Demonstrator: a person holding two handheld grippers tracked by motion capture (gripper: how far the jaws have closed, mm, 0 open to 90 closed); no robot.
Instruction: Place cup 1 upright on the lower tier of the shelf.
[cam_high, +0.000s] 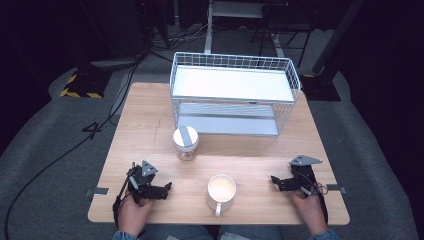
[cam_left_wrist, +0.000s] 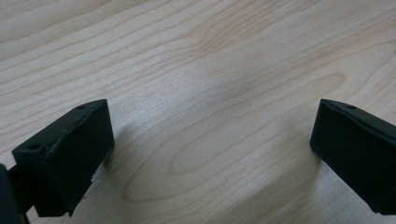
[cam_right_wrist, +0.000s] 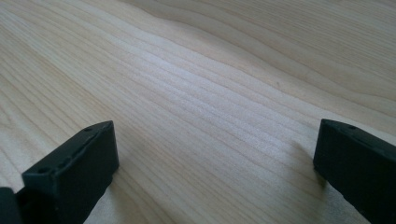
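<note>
A white mug (cam_high: 221, 192) stands near the table's front edge, its handle toward the person. Behind it and a little left stands a glass jar (cam_high: 185, 143) with a white lid. My left gripper (cam_high: 167, 189) rests on the wood at the front left, held by a hand, pointing right toward the mug; its jaws stand wide apart over bare wood, as the left gripper (cam_left_wrist: 212, 140) view confirms. My right gripper (cam_high: 275, 181) lies at the front right, pointing left toward the mug. The right gripper (cam_right_wrist: 215, 154) is likewise open with nothing between its jaws.
A white two-tier wire rack (cam_high: 235, 95) stands at the back of the wooden table (cam_high: 150, 125). Cables run over the grey floor to the left. Bare wood lies between the rack, the jar and the mug.
</note>
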